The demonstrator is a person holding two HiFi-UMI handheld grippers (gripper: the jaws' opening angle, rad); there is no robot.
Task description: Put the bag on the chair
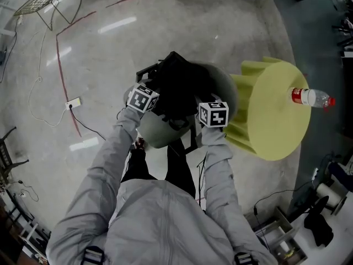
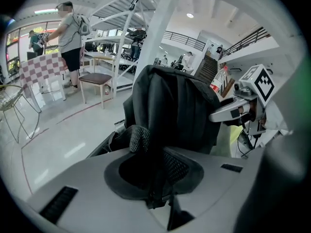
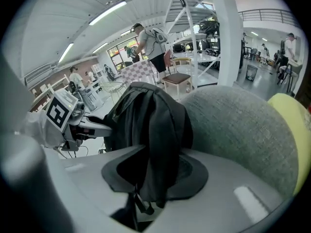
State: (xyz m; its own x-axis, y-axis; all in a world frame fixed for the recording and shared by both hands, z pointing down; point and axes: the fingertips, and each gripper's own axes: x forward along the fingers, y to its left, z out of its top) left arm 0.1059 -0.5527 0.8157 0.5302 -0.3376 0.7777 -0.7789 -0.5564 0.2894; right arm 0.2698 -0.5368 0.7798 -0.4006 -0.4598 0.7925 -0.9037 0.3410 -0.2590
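A black bag (image 1: 177, 88) rests on the seat of a round grey chair (image 1: 225, 86), slumped toward its left side. My left gripper (image 1: 155, 106) is at the bag's near left and my right gripper (image 1: 202, 114) at its near right. In the left gripper view the bag (image 2: 175, 108) stands upright ahead, and the left gripper (image 2: 154, 149) is shut on a bag strap running down between its pads. In the right gripper view the bag (image 3: 150, 125) leans on the grey chair (image 3: 243, 125). A strap hangs between the right gripper's (image 3: 155, 171) open jaws.
A yellow-green round table (image 1: 276, 112) with a plastic bottle (image 1: 311, 97) stands right beside the chair. A wire chair (image 1: 41, 1) is at the far left, a power strip (image 1: 73, 102) with cables on the floor. People stand and work in the background.
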